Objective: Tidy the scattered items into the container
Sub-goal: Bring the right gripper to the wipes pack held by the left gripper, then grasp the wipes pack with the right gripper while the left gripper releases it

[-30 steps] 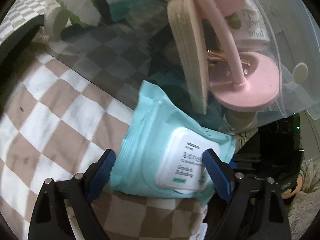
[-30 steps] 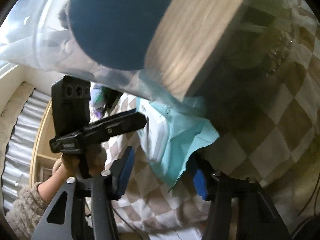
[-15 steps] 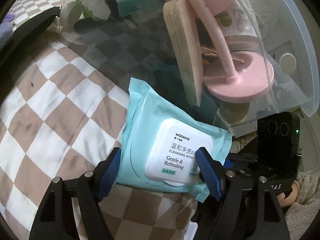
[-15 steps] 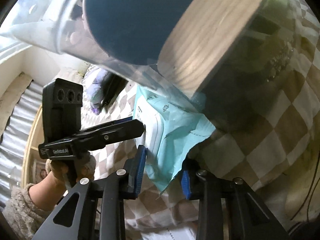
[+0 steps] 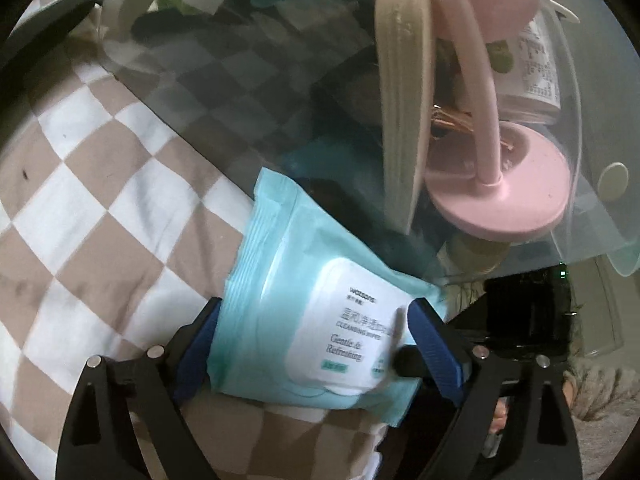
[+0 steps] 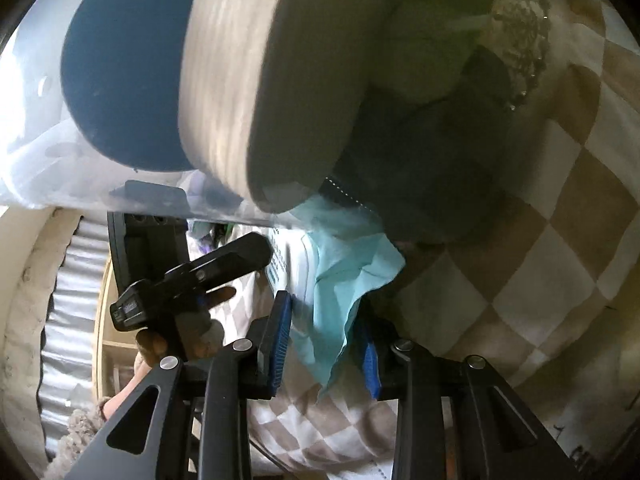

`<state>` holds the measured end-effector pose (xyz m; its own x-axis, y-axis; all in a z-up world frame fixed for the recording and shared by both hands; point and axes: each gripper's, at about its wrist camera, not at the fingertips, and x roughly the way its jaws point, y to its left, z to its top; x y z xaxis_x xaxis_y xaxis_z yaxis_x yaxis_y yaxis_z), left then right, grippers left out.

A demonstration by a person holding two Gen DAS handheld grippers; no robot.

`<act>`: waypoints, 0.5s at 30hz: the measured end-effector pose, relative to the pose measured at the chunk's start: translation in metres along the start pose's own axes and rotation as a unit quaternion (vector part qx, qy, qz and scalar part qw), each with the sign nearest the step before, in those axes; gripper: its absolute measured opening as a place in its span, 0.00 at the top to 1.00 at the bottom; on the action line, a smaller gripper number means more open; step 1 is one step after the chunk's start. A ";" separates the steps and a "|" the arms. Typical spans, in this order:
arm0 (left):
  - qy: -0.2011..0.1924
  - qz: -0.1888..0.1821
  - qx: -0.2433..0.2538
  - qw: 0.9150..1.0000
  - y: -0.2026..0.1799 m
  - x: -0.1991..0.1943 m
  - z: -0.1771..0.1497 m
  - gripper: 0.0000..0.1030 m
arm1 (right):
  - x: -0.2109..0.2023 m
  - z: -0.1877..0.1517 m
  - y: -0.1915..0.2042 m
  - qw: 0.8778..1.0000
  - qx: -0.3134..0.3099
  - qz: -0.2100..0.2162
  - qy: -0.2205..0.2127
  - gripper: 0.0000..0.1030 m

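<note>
one pale blue soft pack of cleansing wipes lies on the checked bedcover, its far end hidden under the clear plastic container. your left tongs have just been widening and straddle it loosely. your right tongs, narrowed, pinch its crumpled edge; blur hides detail.

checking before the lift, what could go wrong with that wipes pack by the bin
The right gripper seems to pinch only the wipes pack's thin corner flap, so it may slip or tear. The pack's far end lies against or under the clear container, so lifting could snag it. The left gripper straddles the pack, jaws wide.
</note>
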<state>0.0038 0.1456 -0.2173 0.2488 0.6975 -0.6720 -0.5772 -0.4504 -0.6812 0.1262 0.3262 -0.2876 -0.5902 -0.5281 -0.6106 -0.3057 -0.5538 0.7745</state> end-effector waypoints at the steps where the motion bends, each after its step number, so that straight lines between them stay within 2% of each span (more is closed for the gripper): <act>1: -0.004 0.000 -0.006 1.000 -0.001 -0.001 -0.003 0.13 | -0.001 0.001 0.000 1.000 -0.005 -0.002 -0.001 0.68; 5: -0.020 -0.022 -0.043 0.999 -0.003 -0.014 -0.015 0.14 | -0.007 0.005 0.000 1.000 -0.021 0.000 0.001 0.68; 8: -0.022 -0.025 -0.044 0.998 -0.012 -0.025 -0.028 0.15 | -0.017 0.007 0.003 0.999 -0.039 0.005 0.003 0.69; 12: -0.001 -0.007 -0.024 1.000 -0.035 -0.035 -0.058 0.15 | -0.034 0.007 0.012 0.997 -0.070 0.008 0.005 0.69; 15: -0.006 0.007 -0.030 1.000 -0.049 -0.051 -0.075 0.15 | -0.045 0.004 0.017 0.996 -0.085 0.009 0.010 0.68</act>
<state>0.0778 0.0907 -0.1716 0.2322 0.6974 -0.6781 -0.5332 -0.4918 -0.6884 0.1447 0.3438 -0.2462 -0.5784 -0.5515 -0.6011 -0.1626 -0.6441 0.7475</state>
